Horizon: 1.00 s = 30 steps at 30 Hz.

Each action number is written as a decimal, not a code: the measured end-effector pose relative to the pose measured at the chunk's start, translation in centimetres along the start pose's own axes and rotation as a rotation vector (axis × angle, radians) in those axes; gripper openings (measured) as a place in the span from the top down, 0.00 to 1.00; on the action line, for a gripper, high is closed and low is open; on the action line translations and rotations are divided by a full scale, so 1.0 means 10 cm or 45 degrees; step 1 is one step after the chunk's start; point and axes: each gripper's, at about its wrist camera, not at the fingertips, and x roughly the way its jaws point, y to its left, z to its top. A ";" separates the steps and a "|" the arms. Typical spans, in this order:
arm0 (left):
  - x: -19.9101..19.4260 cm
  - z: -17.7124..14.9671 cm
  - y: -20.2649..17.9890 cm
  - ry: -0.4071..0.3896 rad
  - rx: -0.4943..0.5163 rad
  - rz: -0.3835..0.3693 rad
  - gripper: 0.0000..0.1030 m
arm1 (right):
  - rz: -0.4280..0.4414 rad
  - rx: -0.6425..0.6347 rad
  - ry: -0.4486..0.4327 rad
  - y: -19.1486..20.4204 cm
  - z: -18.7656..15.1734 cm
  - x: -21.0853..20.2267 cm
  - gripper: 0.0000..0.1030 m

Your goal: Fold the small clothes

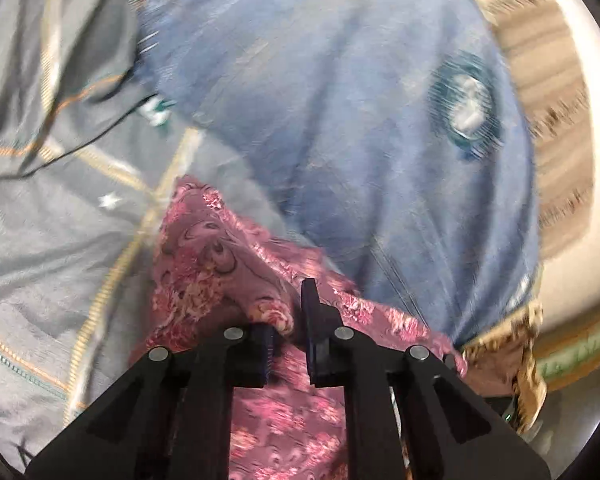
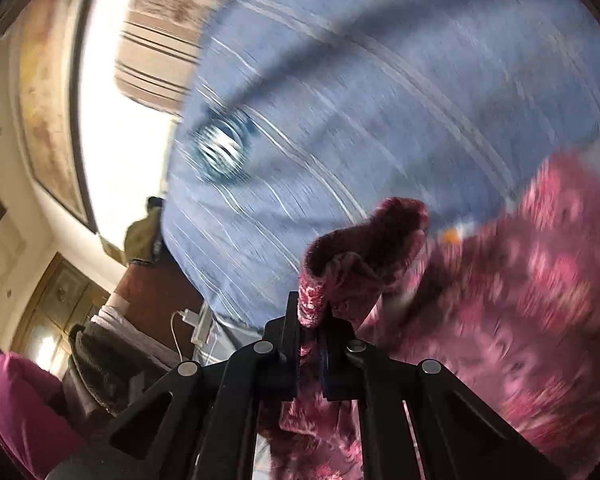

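Observation:
A pink floral garment (image 1: 204, 264) lies crumpled in the left wrist view, below a large blue cloth. My left gripper (image 1: 290, 320) is shut on a fold of this garment, which bunches between the fingers. In the right wrist view the same pink garment (image 2: 520, 288) hangs to the right, blurred by motion. My right gripper (image 2: 310, 320) is shut on a rolled edge of it, which sticks up past the fingertips.
A blue striped cloth (image 1: 360, 120) with a round emblem (image 1: 466, 106) lies behind the garment, and a grey striped sheet (image 1: 52, 208) lies at the left. In the right view, a window (image 2: 116, 128), a striped curtain (image 2: 164, 36) and a white charger cable (image 2: 188, 320) show at the left.

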 end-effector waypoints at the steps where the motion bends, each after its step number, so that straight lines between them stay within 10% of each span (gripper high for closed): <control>1: 0.03 -0.05 -0.09 0.005 0.040 0.004 0.90 | -0.023 -0.039 -0.019 0.01 0.05 -0.10 0.94; 12: 0.99 -0.82 0.00 0.388 0.100 0.120 0.90 | -0.416 0.105 0.003 -1.15 -0.10 -0.64 0.93; 17: 0.76 -0.82 0.18 0.375 0.090 0.025 0.54 | -0.352 0.217 0.005 -1.28 -0.13 -0.66 0.79; 25: 0.66 -0.59 0.32 0.321 0.060 0.121 0.58 | -0.393 -0.015 -0.085 -0.90 0.08 -0.75 0.94; 30: 0.45 -0.66 0.59 0.431 0.031 0.092 0.69 | -0.622 -0.038 0.121 -1.19 -0.01 -0.63 0.92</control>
